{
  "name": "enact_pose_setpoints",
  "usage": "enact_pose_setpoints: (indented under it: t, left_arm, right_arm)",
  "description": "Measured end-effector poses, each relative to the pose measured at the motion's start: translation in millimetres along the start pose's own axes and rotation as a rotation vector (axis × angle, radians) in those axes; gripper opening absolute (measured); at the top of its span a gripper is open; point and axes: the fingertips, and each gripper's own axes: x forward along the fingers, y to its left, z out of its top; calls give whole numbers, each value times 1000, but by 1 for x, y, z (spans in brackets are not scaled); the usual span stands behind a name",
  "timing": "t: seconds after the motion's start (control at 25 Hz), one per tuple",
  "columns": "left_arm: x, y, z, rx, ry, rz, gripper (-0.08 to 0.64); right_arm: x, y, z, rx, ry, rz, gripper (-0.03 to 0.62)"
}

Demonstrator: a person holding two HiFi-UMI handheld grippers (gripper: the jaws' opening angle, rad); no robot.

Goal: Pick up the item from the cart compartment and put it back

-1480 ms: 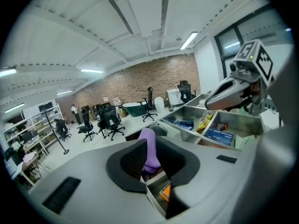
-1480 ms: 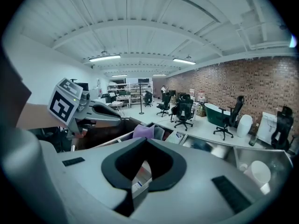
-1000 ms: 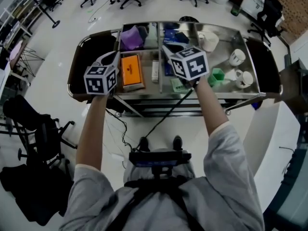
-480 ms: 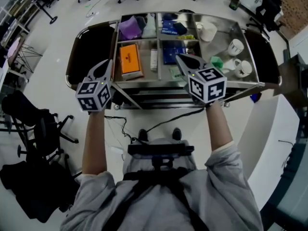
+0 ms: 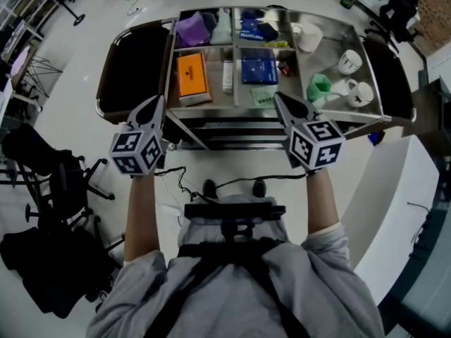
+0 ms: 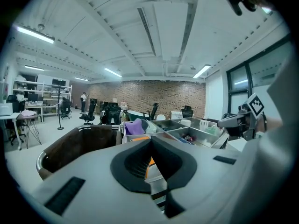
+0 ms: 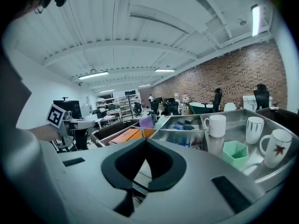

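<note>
The steel cart point(image 5: 282, 118) stands in front of me, its top split into compartments. They hold an orange box point(image 5: 192, 76), a blue box point(image 5: 258, 70), a purple cloth point(image 5: 192, 28), a white tube point(image 5: 227, 76) and a green packet point(image 5: 263, 96). My left gripper point(image 5: 158, 100) hangs just short of the cart's near left edge, shut and holding nothing. My right gripper point(image 5: 277, 96) hovers at the near edge by the green packet, also shut and holding nothing. In the left gripper view the jaws point(image 6: 150, 140) meet, as they do in the right gripper view point(image 7: 146, 142).
The cart's right section carries a green cup point(image 5: 318, 86) and white mugs point(image 5: 347, 62). Dark padded wings point(image 5: 134, 58) flank both ends. Cables point(image 5: 180, 182) lie on the floor below. A black chair point(image 5: 63, 182) stands at left, a white counter point(image 5: 394, 196) at right.
Both grippers have drawn back from above the cart's compartments toward me, to its near edge. Nothing was picked up; both stayed shut.
</note>
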Motion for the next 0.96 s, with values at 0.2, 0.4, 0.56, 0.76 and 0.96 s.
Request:
enact_pose_setpoints:
  t: [0.2, 0.4, 0.56, 0.76, 0.96]
  left_arm:
    - [-8, -3, -6, -6, 2, -3, 3]
    - [-13, -2, -8, -4, 3, 3, 3]
    - [-16, -4, -8, -5, 0, -3, 3]
    - [-17, -1, -16, -18, 5, 1, 3]
    - [-19, 0, -21, -21, 16, 7, 3]
  right_arm:
    - [-6, 1, -1, -15, 2, -4, 8]
    - [-9, 0, 1, -19, -3, -6, 8]
    - [-9, 2, 3, -24, -5, 0, 9]
    - [-9, 3, 2, -27, -9, 7, 8]
    - [-10, -4, 2, -23, -14, -6, 8]
